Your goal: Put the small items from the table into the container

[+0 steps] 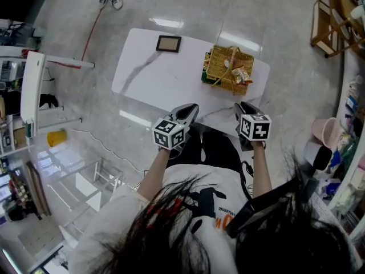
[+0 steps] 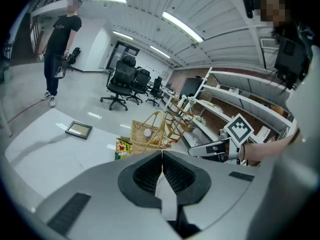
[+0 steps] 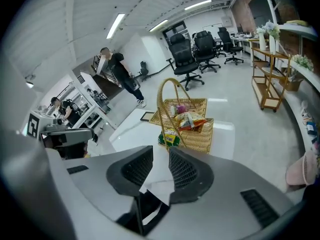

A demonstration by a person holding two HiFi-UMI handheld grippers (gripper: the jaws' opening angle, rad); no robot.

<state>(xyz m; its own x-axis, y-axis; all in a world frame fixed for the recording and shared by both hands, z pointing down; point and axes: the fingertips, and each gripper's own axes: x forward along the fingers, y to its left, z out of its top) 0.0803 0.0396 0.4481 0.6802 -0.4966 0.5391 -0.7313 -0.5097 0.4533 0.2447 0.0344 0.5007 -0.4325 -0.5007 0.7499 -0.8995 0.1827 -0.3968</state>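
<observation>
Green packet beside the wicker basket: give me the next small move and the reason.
Probably reach the right tool toward the green packet on the white table, beside the woven wicker basket: it lies outside the basket, and that tool's jaws stand apart, empty.

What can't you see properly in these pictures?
- Basket bottom, head view: the snack packets on top hide whatever lies under them.
- Frame, head view: too small to tell what it shows.
- Green packet, right gripper view: the basket handle crosses it, and its print is too small to read.
</observation>
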